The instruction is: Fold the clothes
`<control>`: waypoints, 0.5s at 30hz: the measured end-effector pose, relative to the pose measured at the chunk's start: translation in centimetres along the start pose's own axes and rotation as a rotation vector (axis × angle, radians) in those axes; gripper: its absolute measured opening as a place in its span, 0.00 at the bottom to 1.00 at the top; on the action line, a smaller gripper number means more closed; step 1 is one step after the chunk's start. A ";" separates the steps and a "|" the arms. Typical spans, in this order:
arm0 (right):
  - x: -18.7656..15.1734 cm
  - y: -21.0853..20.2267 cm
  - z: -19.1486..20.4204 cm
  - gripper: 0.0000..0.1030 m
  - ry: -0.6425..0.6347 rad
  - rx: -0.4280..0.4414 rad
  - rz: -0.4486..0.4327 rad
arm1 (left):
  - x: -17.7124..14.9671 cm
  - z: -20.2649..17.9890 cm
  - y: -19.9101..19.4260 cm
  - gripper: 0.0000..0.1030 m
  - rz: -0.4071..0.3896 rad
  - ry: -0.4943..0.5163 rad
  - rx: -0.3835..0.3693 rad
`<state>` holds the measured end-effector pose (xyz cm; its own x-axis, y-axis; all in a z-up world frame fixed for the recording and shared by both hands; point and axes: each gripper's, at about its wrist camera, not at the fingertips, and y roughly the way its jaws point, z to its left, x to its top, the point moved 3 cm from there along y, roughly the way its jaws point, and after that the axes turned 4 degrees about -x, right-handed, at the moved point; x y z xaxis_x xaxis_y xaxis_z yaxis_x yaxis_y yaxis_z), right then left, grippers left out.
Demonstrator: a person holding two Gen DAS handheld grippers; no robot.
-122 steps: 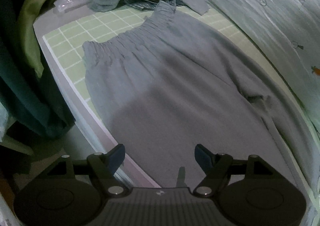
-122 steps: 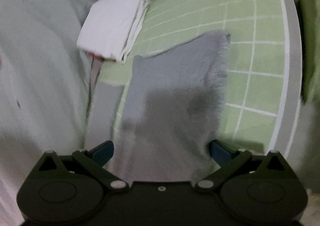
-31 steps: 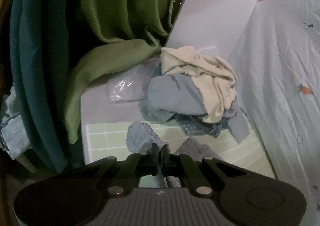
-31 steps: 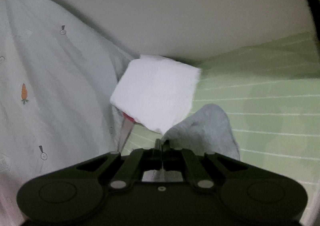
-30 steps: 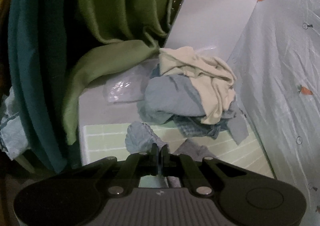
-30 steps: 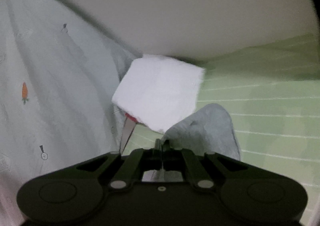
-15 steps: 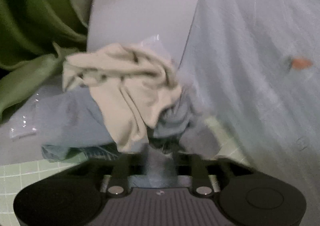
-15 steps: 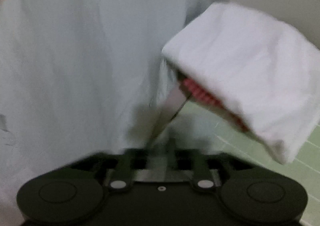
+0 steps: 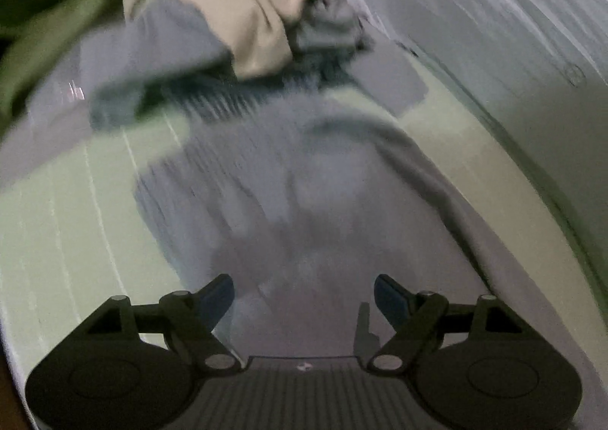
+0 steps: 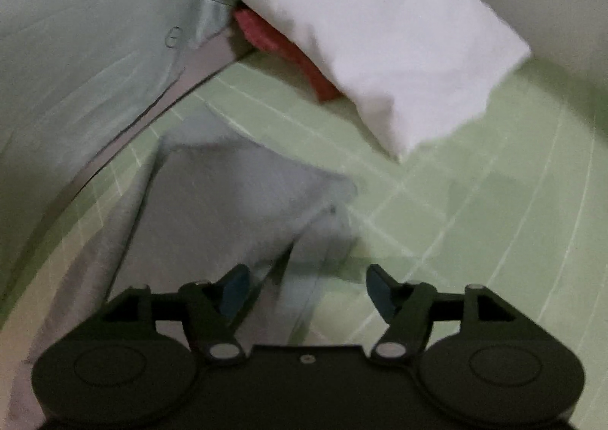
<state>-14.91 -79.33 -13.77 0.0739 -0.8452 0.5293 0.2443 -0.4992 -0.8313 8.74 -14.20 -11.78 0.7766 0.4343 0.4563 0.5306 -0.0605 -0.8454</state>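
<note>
- My left gripper (image 9: pixel 304 291) has its fingers spread wide and gripping nothing, hovering over the grey garment (image 9: pixel 304 194).
- That garment lies on the green grid mat (image 9: pixel 68 224), its gathered end toward the heap of unfolded clothes (image 9: pixel 235 27); the left view is motion-blurred, so I can't make out its folds with confidence.
- In the heap, a beige piece (image 9: pixel 258 11) sits on top of blue-grey ones.
- My right gripper (image 10: pixel 307 291) is likewise released, fingers apart, above the garment's other end (image 10: pixel 228 198), which looks doubled over itself on the mat (image 10: pixel 494 221).
- Beyond it, a folded white cloth (image 10: pixel 380 38) rests on top of a red item (image 10: pixel 288 49), near the mat's far edge.
- A pale printed sheet (image 10: pixel 76 49) borders the mat on the left of the right view.
</note>
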 end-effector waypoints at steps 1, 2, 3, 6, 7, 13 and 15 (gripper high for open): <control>-0.3 0.2 -0.1 0.68 0.023 0.008 0.011 | -0.6 -0.3 0.2 0.80 0.019 -0.011 -0.023; -0.4 0.5 0.2 0.71 0.028 0.012 0.016 | -1.2 -0.7 0.4 0.79 0.035 -0.013 -0.040; -0.5 0.4 0.4 0.71 0.016 0.009 0.004 | -1.8 -1.2 0.6 0.78 0.046 -0.002 -0.053; -0.8 0.7 1.4 0.57 -0.062 0.016 -0.008 | -2.9 -2.5 1.1 0.42 0.055 0.051 -0.049; -0.9 0.8 1.7 0.35 -0.088 0.020 -0.017 | -3.1 -2.6 1.4 0.26 0.064 0.062 -0.042; -1.2 0.1 -1.4 0.02 -0.108 -0.001 -0.029 | -4.2 -1.7 1.4 0.00 0.036 0.122 0.031; -1.7 -0.7 -3.9 0.02 -0.064 -0.001 -0.027 | -4.3 -0.4 0.8 0.00 0.027 0.124 0.067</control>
<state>-18.97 -78.33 -14.76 0.1290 -0.8178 0.5609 0.2456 -0.5217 -0.8170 5.96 -16.43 -14.30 0.8284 0.3184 0.4608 0.4885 -0.0084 -0.8725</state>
